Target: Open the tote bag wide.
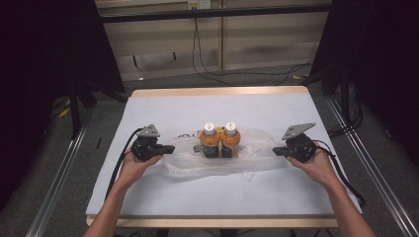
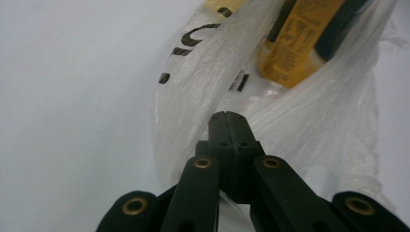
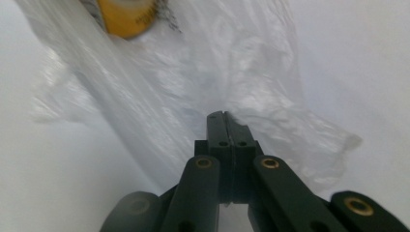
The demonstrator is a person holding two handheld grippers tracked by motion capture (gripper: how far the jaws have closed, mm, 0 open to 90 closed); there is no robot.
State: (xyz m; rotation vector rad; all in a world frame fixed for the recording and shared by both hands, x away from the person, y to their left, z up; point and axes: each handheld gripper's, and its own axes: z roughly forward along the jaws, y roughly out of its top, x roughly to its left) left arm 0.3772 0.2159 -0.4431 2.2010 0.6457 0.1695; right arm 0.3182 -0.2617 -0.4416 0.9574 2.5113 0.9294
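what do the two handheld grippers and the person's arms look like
Both are black. The left gripper and right gripper each carry a grey three-cornered plate on top and trail a black cable back past the wrist. In the gripper views each has two flat black jaws on linked black bars with brass-coloured pivot rings. The forearms are bare, with no sleeves in sight.

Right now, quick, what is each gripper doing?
Left gripper: closed, at the plastic bag's left end; grip cannot be told.
Right gripper: closed, at its right end; grip cannot be told.
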